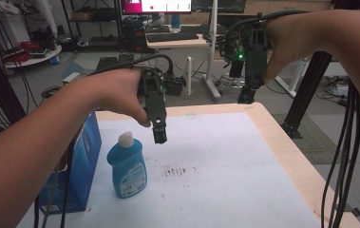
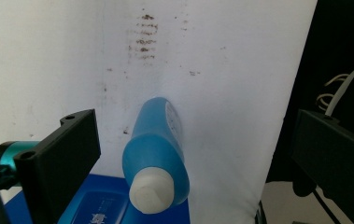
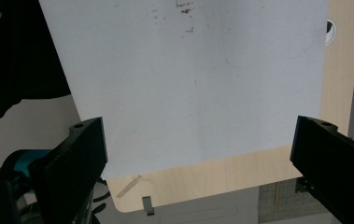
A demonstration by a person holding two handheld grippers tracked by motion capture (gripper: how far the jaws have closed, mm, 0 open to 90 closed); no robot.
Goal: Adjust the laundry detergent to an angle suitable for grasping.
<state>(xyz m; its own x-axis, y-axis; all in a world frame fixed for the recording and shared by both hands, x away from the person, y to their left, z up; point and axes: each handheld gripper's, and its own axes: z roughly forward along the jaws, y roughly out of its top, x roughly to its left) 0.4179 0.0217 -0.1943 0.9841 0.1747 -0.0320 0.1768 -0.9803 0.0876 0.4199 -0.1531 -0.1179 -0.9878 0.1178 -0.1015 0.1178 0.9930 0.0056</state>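
Nearest in the high view, the person's left forearm (image 1: 35,142) is seen coming in from the bottom left, and a blue box (image 1: 80,161) is stood at the left edge of the tabletop (image 1: 282,142), just beside the arm. Right next to the box, on the white sheet (image 1: 225,171) that covers most of the tabletop, a blue bottle (image 1: 127,166) with a white cap (image 1: 126,139) is stood upright. A patch of dark specks (image 1: 175,170) is marked on the sheet to the right of the bottle.

Farther on, the left hand-held gripper (image 1: 160,135) is held above the sheet, pointing down, just beyond and to the right of the bottle's cap and apart from it. In the left gripper view its jaws are seen released and spread wide, with the bottle (image 2: 158,154) framed between them from above but not touched by either, and the box (image 2: 104,205) seen beneath.

Farther still, the right hand-held gripper (image 1: 247,95) is raised over the far edge of the tabletop, well apart from the bottle. In the right gripper view its jaws are likewise parted wide with nothing grasped, and the sheet (image 3: 198,84) and a wooden corner of the tabletop (image 3: 240,177) are seen below.

Beyond the tabletop, a desk (image 1: 177,42) with a keyboard (image 1: 172,36) is seen in the room.
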